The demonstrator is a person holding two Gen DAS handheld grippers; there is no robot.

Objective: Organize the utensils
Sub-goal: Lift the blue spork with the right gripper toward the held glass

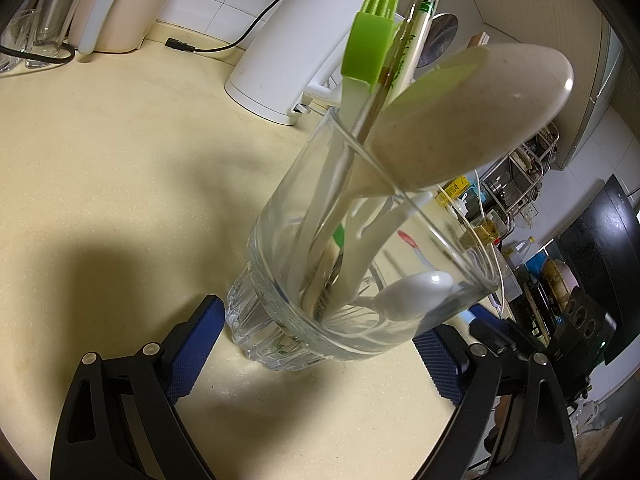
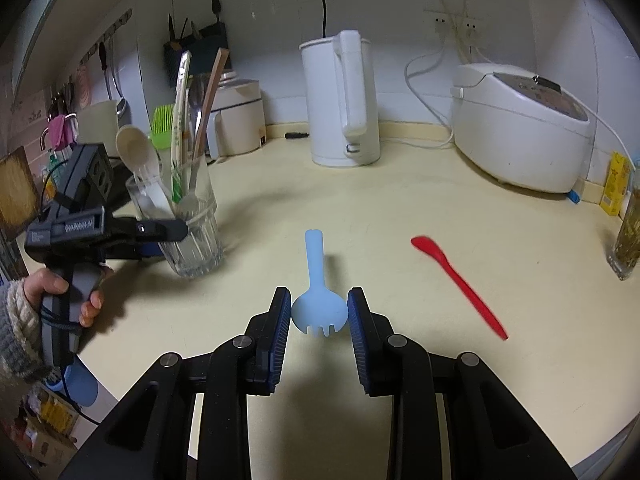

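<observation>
A clear glass tumbler (image 1: 280,280) stands on the cream counter and holds a beige spoon (image 1: 472,120), a green brush (image 1: 368,44), chopsticks and a white spoon. My left gripper (image 1: 320,320) straddles its base, blue pads against both sides. From the right wrist view the same glass (image 2: 196,240) is at the left, with the left gripper (image 2: 160,236) and a hand on it. My right gripper (image 2: 319,312) has its pads closed on the head of a light blue spork (image 2: 316,264), handle pointing away. A red spatula (image 2: 456,280) lies on the counter to the right.
A white kettle (image 2: 344,104) stands at the back centre and a white rice cooker (image 2: 520,128) at the back right, both with cords. A glass of greenish stuff (image 2: 628,236) is at the far right edge. The counter's front edge (image 2: 120,396) runs at lower left.
</observation>
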